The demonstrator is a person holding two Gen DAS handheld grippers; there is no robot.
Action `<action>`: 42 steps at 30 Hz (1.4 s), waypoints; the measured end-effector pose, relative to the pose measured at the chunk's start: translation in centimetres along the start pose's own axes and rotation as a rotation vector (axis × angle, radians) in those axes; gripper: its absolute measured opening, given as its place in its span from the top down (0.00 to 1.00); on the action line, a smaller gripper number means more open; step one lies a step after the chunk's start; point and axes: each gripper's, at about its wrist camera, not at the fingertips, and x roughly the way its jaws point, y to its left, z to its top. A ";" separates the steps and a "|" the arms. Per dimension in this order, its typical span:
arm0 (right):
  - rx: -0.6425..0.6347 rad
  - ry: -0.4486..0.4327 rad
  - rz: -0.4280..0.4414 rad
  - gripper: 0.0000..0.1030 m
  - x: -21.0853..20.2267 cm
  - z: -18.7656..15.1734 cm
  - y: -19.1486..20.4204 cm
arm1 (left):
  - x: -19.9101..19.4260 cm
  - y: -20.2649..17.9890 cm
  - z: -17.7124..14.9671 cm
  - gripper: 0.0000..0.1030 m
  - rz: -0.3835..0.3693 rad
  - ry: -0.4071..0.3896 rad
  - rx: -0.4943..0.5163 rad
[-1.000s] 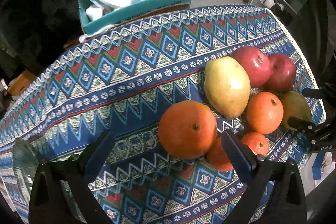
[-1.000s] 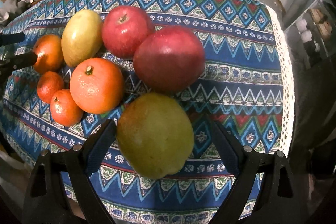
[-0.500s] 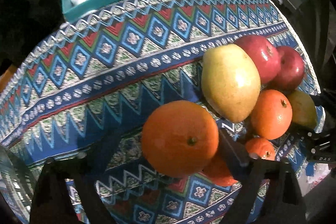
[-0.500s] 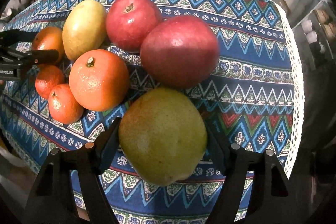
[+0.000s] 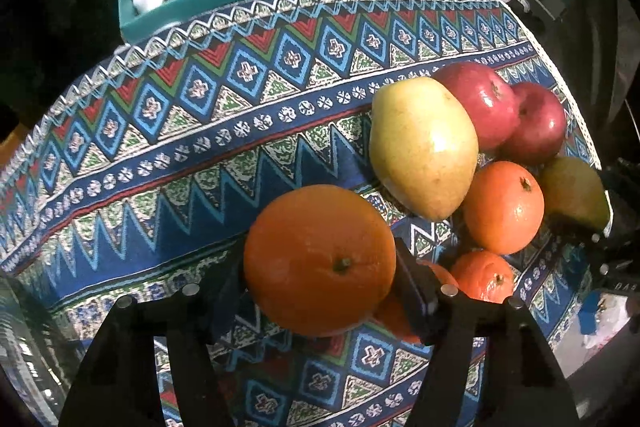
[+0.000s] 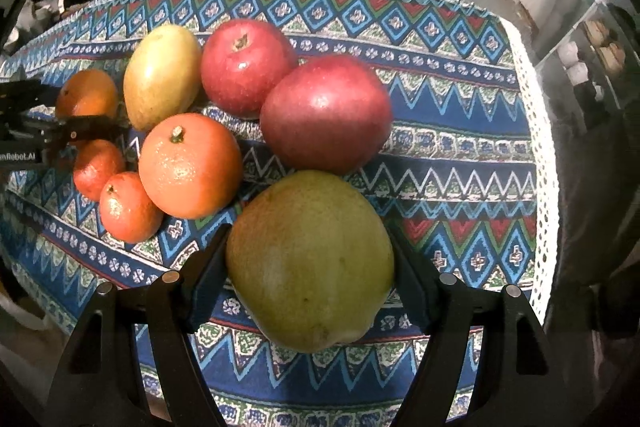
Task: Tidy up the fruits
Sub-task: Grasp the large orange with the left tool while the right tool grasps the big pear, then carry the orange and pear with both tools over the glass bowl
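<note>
Right wrist view: right gripper (image 6: 310,277) clamps the pear (image 6: 310,261); left gripper (image 5: 320,281) apparently closing around the orange (image 5: 320,259).

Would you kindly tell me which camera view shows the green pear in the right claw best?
The right wrist view: the green pear fills the foreground between the right claw pads, which press its sides. The left wrist view shows it only small at the right edge, partly hidden.

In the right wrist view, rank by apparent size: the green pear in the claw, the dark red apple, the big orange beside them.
1. Green pear, though it is nearest the camera, which inflates it.
2. Dark red apple.
3. Big orange.
</note>
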 end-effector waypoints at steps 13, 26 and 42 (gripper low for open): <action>-0.002 -0.139 -0.013 0.28 -4.6 0.7 1.2 | -5.8 -0.8 -1.0 0.33 0.015 -0.124 0.021; -0.036 -0.303 0.021 0.28 -10.3 2.0 4.3 | -13.0 -0.9 -2.7 0.33 0.023 -0.265 0.034; -0.099 -0.425 0.098 0.28 -15.0 4.1 9.1 | -19.6 2.8 -5.9 0.33 0.056 -0.380 -0.030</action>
